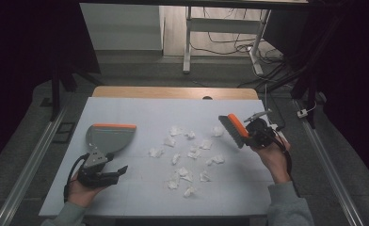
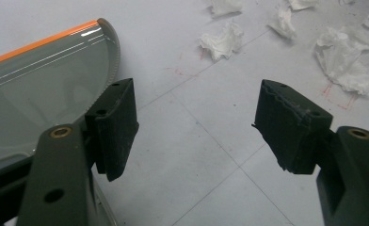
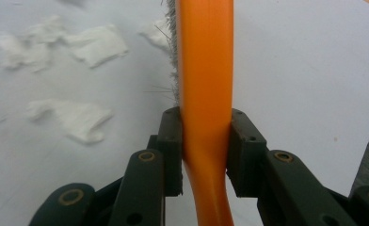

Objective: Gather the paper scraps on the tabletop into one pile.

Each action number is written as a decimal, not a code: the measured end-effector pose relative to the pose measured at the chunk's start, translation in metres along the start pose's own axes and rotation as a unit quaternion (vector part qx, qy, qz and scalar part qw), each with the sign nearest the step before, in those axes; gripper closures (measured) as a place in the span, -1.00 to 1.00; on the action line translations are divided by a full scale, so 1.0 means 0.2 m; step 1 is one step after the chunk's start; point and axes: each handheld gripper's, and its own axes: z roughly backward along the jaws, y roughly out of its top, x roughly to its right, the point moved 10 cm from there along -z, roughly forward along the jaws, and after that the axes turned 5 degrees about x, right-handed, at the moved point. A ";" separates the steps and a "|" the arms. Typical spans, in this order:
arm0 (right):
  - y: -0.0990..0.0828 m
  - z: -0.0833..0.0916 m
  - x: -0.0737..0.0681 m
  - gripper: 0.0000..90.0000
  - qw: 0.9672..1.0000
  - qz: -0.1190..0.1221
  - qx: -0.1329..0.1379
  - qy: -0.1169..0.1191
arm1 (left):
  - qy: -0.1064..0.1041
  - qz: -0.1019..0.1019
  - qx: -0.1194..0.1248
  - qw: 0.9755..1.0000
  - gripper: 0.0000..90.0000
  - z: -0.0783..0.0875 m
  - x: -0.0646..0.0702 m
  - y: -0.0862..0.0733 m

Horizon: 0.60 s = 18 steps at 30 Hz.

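**Brush clamped on the right, dustpan parked on the left**

Right hand-held gripper (image 1: 252,133) has its jaws pinched tight on the orange handle of a brush (image 1: 235,130). In the right gripper view the handle runs straight up between the two black pads, with grey bristles on the handle's left side. From the high view the brush hangs over the right side of the white tabletop (image 1: 140,110), bristles pointing toward the mess.

Left hand-held gripper (image 1: 108,173) sits near the front-left of the tabletop with its jaws spread wide and nothing between them. In the left gripper view a grey dustpan (image 2: 41,89) with an orange lip lies just beside the left jaw; can't tell if they're actually touching.

Crumpled white paper scraps (image 1: 186,154) are scattered across the middle of the tabletop, between the dustpan and the brush. A few lie close to the bristles, the rest are spread toward the front edge.
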 end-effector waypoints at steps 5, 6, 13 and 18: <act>0.08 -0.08 0.07 0.56 1.000 -0.002 -0.015 -0.017 | 0.002 0.000 0.000 1.000 -0.31 0.00 0.00 0.01; 0.12 -0.12 0.11 0.56 0.999 -0.006 -0.019 -0.026 | 0.003 0.002 0.003 1.000 -0.31 0.01 0.00 0.01; 0.19 -0.30 0.16 0.56 0.993 0.033 -0.108 -0.027 | -0.001 0.001 0.005 1.000 -0.31 0.01 0.00 0.02; 0.25 -0.35 0.07 0.56 0.990 0.069 -0.125 -0.003 | -0.020 0.009 0.012 1.000 -0.30 0.03 0.01 0.01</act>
